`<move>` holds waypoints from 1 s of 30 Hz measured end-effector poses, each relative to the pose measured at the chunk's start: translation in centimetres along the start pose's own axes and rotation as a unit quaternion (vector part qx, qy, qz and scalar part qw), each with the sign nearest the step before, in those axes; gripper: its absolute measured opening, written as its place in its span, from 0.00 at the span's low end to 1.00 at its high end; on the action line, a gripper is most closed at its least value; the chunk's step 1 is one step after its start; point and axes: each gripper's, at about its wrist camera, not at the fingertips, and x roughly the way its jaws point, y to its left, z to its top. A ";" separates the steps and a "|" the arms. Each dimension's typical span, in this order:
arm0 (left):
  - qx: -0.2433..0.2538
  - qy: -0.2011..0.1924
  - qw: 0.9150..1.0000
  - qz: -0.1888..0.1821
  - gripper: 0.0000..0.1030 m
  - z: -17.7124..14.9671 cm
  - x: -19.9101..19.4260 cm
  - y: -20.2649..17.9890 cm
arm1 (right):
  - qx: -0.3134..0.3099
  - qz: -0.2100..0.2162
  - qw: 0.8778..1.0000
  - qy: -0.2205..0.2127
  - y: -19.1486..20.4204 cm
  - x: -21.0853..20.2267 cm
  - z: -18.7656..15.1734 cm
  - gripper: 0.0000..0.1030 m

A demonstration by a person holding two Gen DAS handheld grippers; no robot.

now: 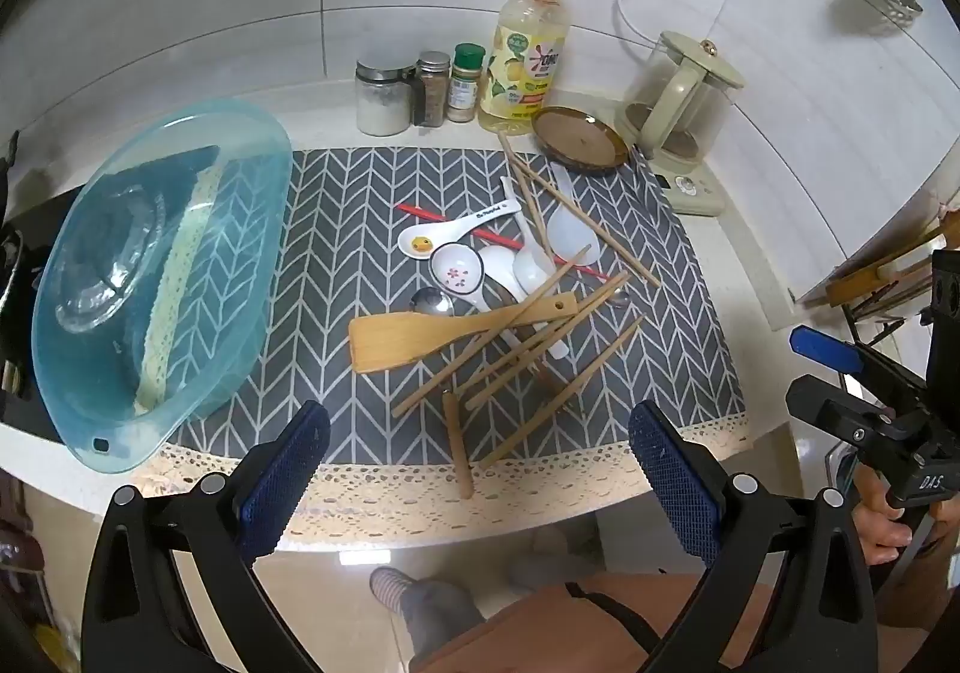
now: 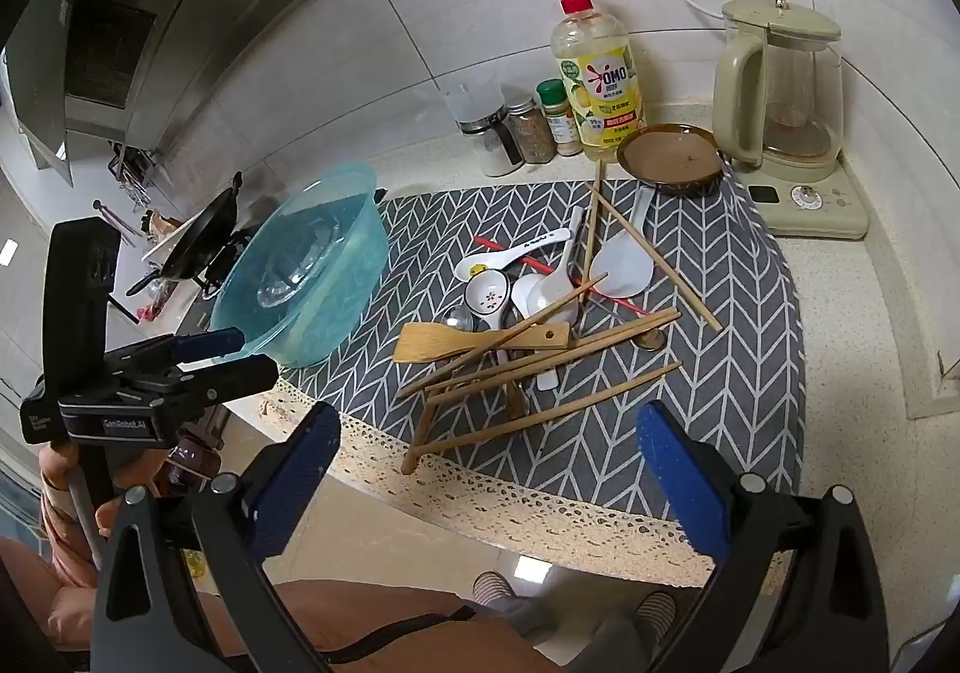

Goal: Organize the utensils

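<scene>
A pile of utensils lies on the grey chevron mat point(image 1: 336, 229) point(image 2: 738, 373): a wooden spatula point(image 1: 420, 340) point(image 2: 444, 343), several wooden chopsticks point(image 1: 564, 367) point(image 2: 558, 397), white ceramic spoons point(image 1: 456, 232) point(image 2: 510, 256), a white rice paddle point(image 1: 573, 238) point(image 2: 627, 262), a red chopstick point(image 1: 504, 238) and a metal spoon point(image 1: 432, 301). My left gripper point(image 1: 477, 469) is open and empty, held in front of the counter edge. My right gripper point(image 2: 489, 469) is open and empty, also short of the counter edge.
A clear blue plastic basin point(image 1: 150, 283) point(image 2: 306, 265) with a glass lid inside stands left on the mat. Spice jars point(image 1: 432, 88), a dish-soap bottle point(image 1: 528, 55) point(image 2: 594, 67), a brown plate point(image 1: 579, 136) point(image 2: 669, 154) and a kettle point(image 1: 684, 91) point(image 2: 780, 85) line the back wall.
</scene>
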 end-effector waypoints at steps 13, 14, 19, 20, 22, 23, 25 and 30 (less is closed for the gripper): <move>0.000 0.001 1.000 0.002 0.96 0.0 0.0 0.0 | 0.002 0.003 1.000 0.002 -0.2 0.1 0.2 0.93; 0.000 0.001 1.000 0.001 0.96 0.0 0.0 0.0 | 0.002 0.003 1.000 0.002 -0.2 0.1 0.2 0.93; 0.000 0.002 1.000 0.002 0.96 0.0 0.0 0.0 | 0.003 0.002 1.000 0.002 -0.3 0.0 0.2 0.93; 0.000 0.002 1.000 0.001 0.96 0.0 0.0 0.0 | 0.003 0.003 1.000 0.002 -0.3 0.0 0.2 0.93; 0.001 0.003 1.000 0.002 0.96 0.0 0.4 -0.5 | 0.003 0.002 1.000 0.002 -0.3 -0.1 0.2 0.93; 0.000 0.003 1.000 0.002 0.96 -0.1 0.5 -0.6 | 0.003 0.001 1.000 0.002 -0.2 0.2 0.2 0.93; 0.000 0.003 1.000 0.002 0.96 0.0 0.4 -0.5 | 0.003 0.002 1.000 0.002 -0.3 0.1 0.2 0.93; 0.002 0.004 1.000 0.005 0.96 0.1 0.8 -0.8 | 0.003 0.002 1.000 0.003 -0.3 0.1 0.2 0.93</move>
